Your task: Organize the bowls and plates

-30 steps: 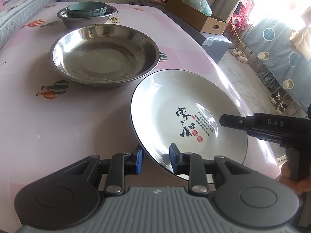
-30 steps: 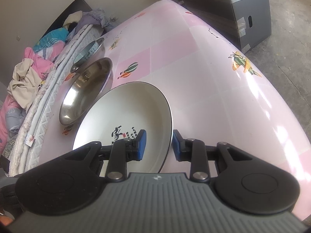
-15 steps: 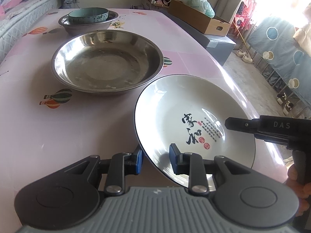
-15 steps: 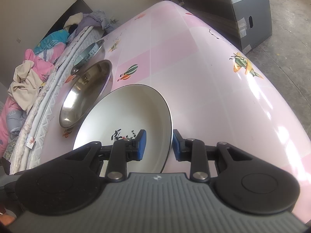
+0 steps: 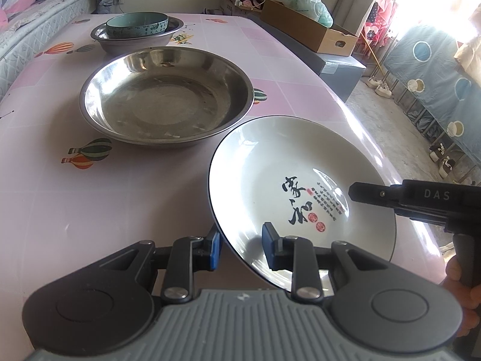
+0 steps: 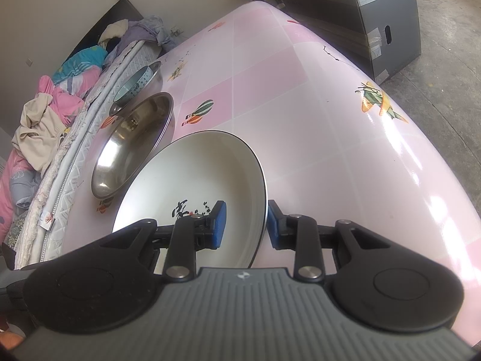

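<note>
A white plate with black calligraphy (image 5: 285, 174) is held tilted above the pink table. My left gripper (image 5: 240, 248) is shut on its near rim. My right gripper (image 6: 245, 225) is shut on its right rim, one finger inside the plate (image 6: 192, 174); its finger (image 5: 375, 194) shows in the left wrist view. A large steel basin (image 5: 165, 96) sits beyond the plate, also in the right wrist view (image 6: 135, 138). Farther back a smaller steel bowl (image 5: 138, 40) holds a teal bowl (image 5: 136, 24).
The pink table (image 5: 90, 198) has its right edge close to the plate. A bed with bedding (image 6: 45, 126) runs along the far side. A grey box (image 6: 375, 21) with a cardboard box (image 5: 306, 27) stands beyond the table end.
Both grippers have carried the plate a little forward toward the steel basin. The grips have not changed.
</note>
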